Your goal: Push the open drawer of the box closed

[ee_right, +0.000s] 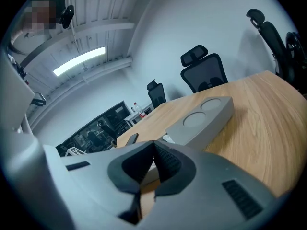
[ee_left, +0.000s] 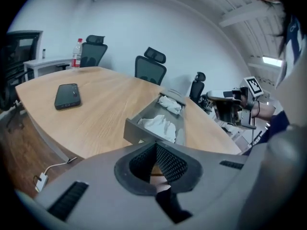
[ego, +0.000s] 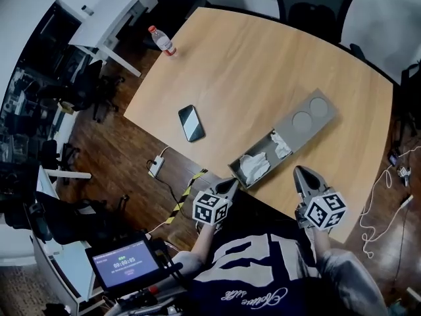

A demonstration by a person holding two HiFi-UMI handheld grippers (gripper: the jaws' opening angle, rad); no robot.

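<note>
A grey box (ego: 306, 119) with two round hollows on top lies on the wooden table (ego: 250, 64). Its drawer (ego: 245, 154) is pulled out toward the table's near edge and holds crumpled white cloths (ego: 255, 167). My left gripper (ego: 229, 185) is shut and empty, its tip just short of the drawer's front panel (ee_left: 139, 131). My right gripper (ego: 303, 174) is also shut and empty, hanging near the table edge to the right of the drawer. From the right gripper view, the box (ee_right: 204, 119) lies ahead of the shut jaws.
A black phone (ego: 191, 122) lies on the table left of the drawer, and a water bottle (ego: 162, 40) stands at the far left corner. Office chairs (ego: 309, 5) ring the far side. A power strip (ego: 156, 167) and cables lie on the floor.
</note>
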